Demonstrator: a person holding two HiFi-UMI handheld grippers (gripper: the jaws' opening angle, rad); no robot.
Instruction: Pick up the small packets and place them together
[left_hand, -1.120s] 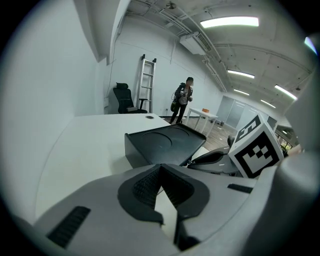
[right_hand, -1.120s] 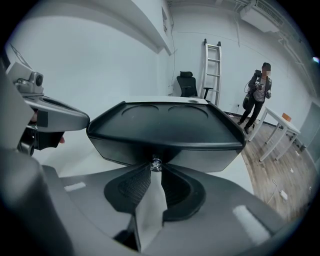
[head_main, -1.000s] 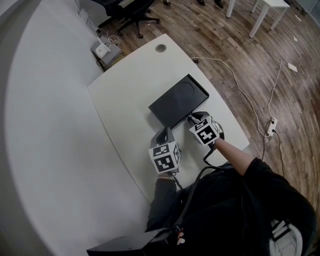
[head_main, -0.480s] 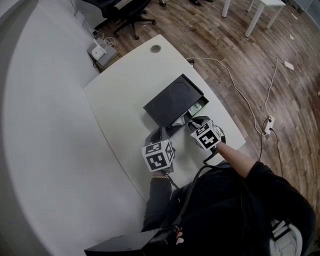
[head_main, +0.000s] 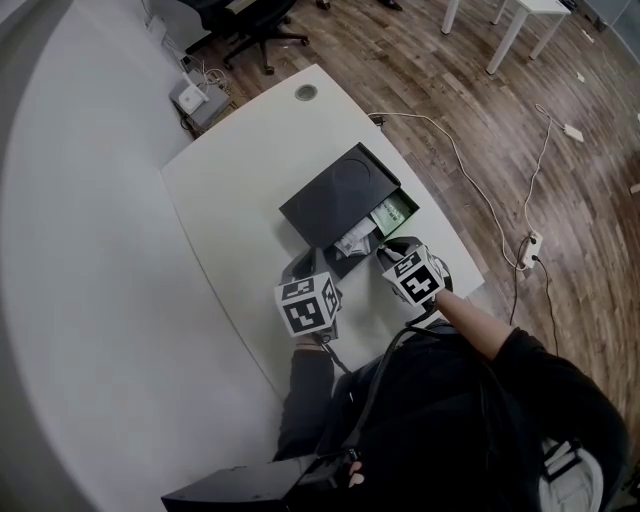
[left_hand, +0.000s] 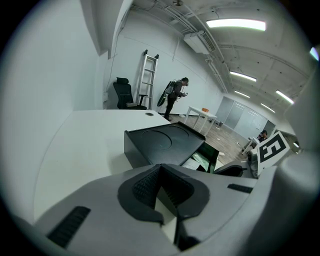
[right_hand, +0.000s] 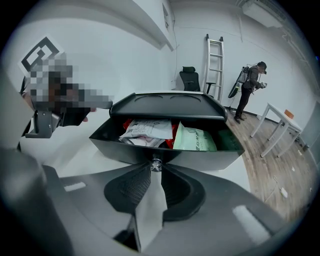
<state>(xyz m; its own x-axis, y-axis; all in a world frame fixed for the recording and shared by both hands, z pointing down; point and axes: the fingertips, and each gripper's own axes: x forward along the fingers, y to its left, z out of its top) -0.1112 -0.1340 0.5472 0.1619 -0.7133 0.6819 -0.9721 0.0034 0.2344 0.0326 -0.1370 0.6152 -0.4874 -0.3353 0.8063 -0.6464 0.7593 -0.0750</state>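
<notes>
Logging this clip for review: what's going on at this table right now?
A person works two hand-held grippers at a white table. The right gripper has its claw shut on the small knob of a drawer, which stands pulled out of a black box. Inside lie a white packet, a green packet and something red, none lifted yet. The left gripper, claw closed and empty, sits by the box's near corner.

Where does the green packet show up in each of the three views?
Head view: green packet right of centre, beside the black box.
Left gripper view: greenish sliver right of centre, under the box top.
Right gripper view: centre, inside the opened box.
Shared landmark: the black box's top with its round recess.
</notes>
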